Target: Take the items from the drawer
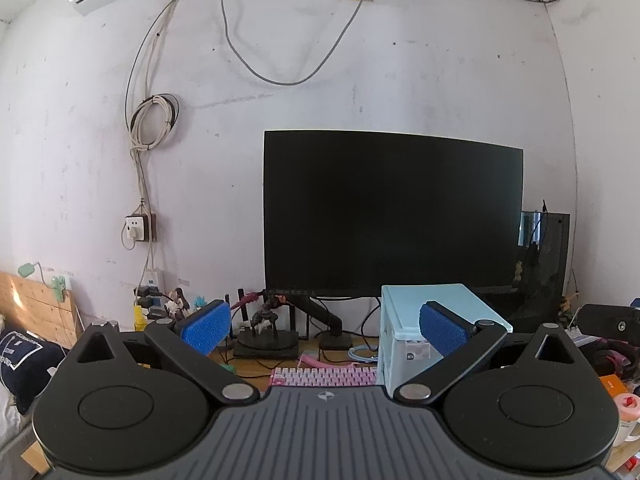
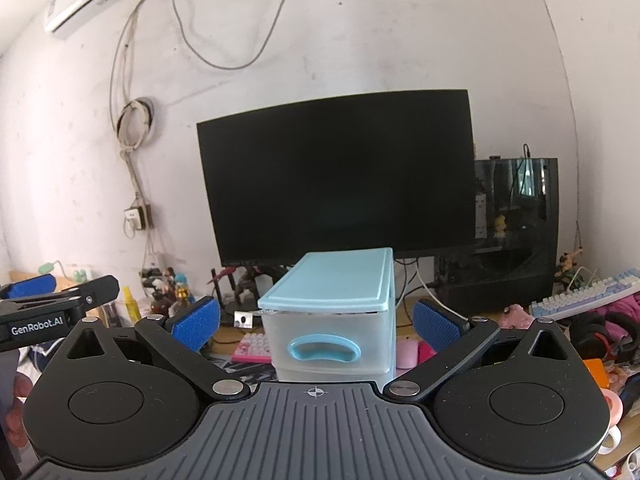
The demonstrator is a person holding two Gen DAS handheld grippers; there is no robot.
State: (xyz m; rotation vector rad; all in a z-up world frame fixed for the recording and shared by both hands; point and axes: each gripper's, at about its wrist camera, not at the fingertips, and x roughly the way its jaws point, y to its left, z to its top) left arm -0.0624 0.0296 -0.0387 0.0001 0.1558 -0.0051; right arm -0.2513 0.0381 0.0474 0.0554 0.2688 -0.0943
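We hold both grippers up in front of the desk, jaws spread wide and gripping nothing: the right gripper [image 2: 316,326] frames the drawer unit [image 2: 332,312] at the centre of its view, and the left gripper [image 1: 325,326] sees the same unit [image 1: 432,328] at lower right, partly behind its right pad. The unit stands on the desk in front of the monitor [image 2: 336,176], with a pink keyboard [image 2: 254,346] just left of it and a pink mouse [image 2: 408,354] to its right. Its top drawer looks shut, with a blue handle [image 2: 324,349] centred on the frosted front; a second drawer shows only as a strip below. What lies inside we cannot tell through the cloudy plastic. We judge the unit light, thin-walled and smooth, so pulling the handle may drag the whole box forward unless the other gripper steadies the lid [image 2: 340,280] or a side wall. The handle is a stiff arched loop with a gap beneath, and it seems the best place to hook or pinch, across its middle, pulling straight and level
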